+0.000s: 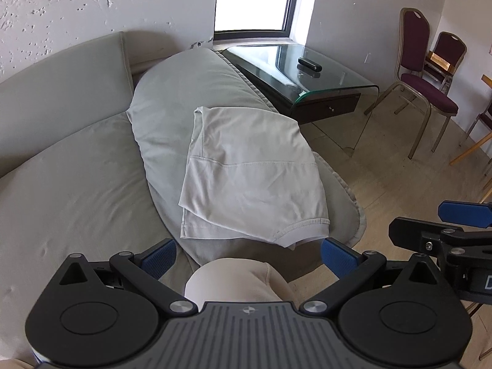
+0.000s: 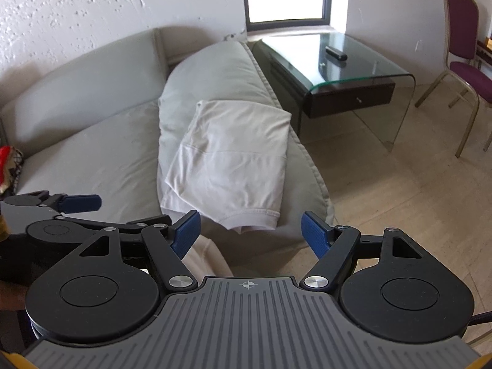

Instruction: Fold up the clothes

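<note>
A folded white garment (image 1: 252, 175) lies flat on a grey sofa cushion (image 1: 172, 98); it also shows in the right wrist view (image 2: 227, 166). My left gripper (image 1: 248, 258) is open and empty, held back from the garment's near hem, above the person's knee (image 1: 236, 283). My right gripper (image 2: 250, 235) is open and empty, also just short of the near hem. The right gripper shows at the right edge of the left wrist view (image 1: 455, 230); the left gripper shows at the left of the right wrist view (image 2: 70, 212).
A grey sofa (image 1: 61, 166) with its backrest (image 1: 61, 70) lies to the left. A glass side table (image 1: 323, 73) with a dark remote (image 1: 310, 64) stands beyond. Purple chairs (image 1: 424, 86) stand at the right on a pale floor (image 2: 399, 190). A red item (image 2: 7, 166) lies at the left.
</note>
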`<state>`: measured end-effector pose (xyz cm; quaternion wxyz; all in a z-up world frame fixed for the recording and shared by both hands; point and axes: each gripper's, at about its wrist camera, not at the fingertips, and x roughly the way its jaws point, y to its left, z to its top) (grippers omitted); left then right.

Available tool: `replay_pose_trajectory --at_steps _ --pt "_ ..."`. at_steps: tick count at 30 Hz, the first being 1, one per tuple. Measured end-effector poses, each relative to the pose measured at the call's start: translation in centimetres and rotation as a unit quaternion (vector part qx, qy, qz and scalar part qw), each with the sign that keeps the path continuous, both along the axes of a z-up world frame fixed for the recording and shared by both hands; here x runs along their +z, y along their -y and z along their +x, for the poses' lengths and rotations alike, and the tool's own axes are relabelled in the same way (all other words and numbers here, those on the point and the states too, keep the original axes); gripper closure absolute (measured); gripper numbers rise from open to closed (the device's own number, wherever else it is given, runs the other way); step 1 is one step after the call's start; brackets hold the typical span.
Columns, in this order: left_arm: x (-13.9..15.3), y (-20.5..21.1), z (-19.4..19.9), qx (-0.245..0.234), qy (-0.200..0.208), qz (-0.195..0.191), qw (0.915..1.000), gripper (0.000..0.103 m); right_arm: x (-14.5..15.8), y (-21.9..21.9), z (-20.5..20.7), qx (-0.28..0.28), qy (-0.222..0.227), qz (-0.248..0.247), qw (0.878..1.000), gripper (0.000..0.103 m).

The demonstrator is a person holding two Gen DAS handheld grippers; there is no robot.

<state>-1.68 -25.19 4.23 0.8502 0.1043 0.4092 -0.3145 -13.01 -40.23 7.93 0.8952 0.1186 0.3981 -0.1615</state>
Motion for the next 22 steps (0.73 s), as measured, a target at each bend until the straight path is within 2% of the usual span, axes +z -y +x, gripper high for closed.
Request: replay_pose_trajectory --at_steps 22 --pt "0.09 0.41 -0.04 0.004 0.018 0.001 0.9998 0.001 -0.24 0.06 -0.14 0.008 -0.006 0.005 1.000 0.025"
